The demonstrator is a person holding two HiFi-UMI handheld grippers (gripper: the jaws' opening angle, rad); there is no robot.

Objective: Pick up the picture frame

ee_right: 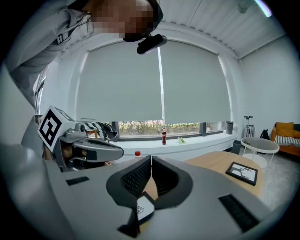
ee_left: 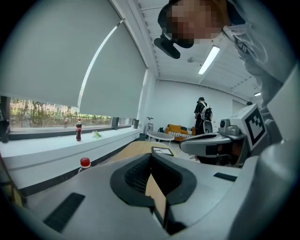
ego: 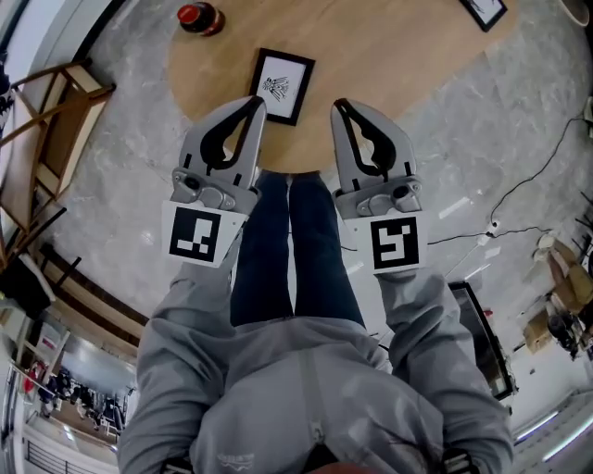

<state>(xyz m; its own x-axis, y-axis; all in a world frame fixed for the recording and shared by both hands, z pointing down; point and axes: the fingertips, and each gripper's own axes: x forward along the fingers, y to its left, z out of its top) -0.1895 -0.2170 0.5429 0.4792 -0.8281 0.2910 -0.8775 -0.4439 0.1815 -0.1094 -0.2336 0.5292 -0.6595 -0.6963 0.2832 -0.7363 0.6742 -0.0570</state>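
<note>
A black picture frame (ego: pixel 281 85) with a white print lies flat near the front edge of the round wooden table (ego: pixel 389 56). My left gripper (ego: pixel 255 104) hangs shut and empty just left of the frame's near corner. My right gripper (ego: pixel 340 106) is shut and empty a little to the frame's right. In the right gripper view the frame (ee_right: pixel 143 208) shows low, under the closed jaws of the right gripper (ee_right: pixel 151 161). The left gripper (ee_left: pixel 151 157) has its jaws closed too, with only table wood showing beneath them.
A second picture frame (ego: pixel 484 11) (ee_right: pixel 242 172) (ee_left: pixel 162 150) lies at the table's far right. A red-capped bottle (ego: pixel 198 17) (ee_left: pixel 85 163) stands at the far left of the table. A wooden chair (ego: pixel 56 120) is on the left, cables (ego: pixel 519 199) on the floor to the right.
</note>
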